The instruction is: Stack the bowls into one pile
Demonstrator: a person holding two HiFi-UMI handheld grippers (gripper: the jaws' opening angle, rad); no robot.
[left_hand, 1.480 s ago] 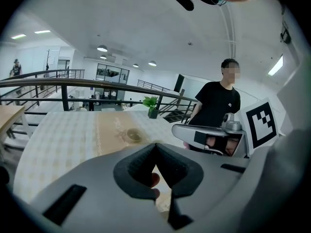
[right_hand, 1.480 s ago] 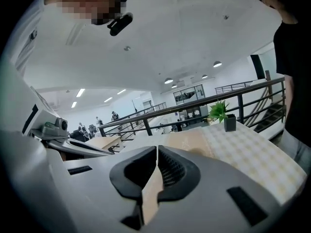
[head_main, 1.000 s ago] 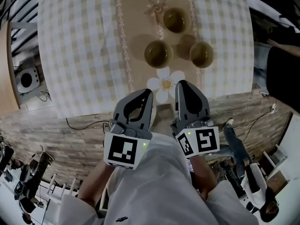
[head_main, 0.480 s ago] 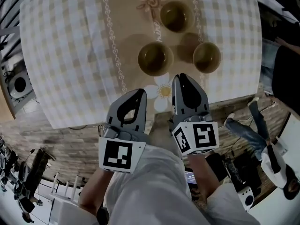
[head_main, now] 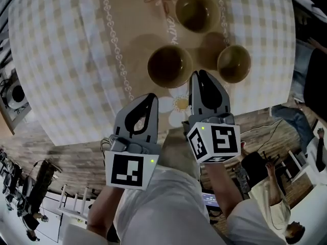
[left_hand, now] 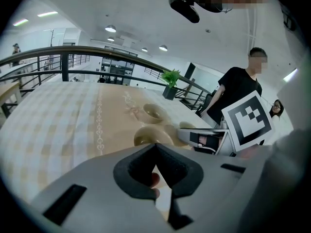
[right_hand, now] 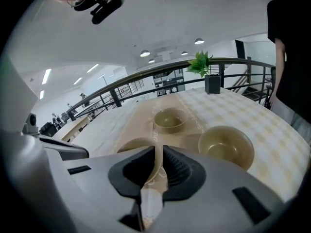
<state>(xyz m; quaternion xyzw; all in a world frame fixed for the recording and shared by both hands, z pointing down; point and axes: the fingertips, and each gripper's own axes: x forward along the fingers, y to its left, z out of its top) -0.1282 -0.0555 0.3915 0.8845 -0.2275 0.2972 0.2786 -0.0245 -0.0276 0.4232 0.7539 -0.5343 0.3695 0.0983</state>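
Three bowls stand apart and unstacked on the table (head_main: 66, 60), all on or at the edge of the beige runner (head_main: 138, 24): far bowl (head_main: 194, 11), middle bowl (head_main: 169, 66), right-hand bowl (head_main: 234, 64). All are upright and none touches another. Left gripper (head_main: 152, 97): jaws closed tip to tip, nothing between them, held over the near table edge just left of the white flower print (head_main: 179, 103). Right gripper (head_main: 201, 74): jaws drawn together to a thin slit, holding nothing, tips near the gap between the middle and right-hand bowls, touching neither.
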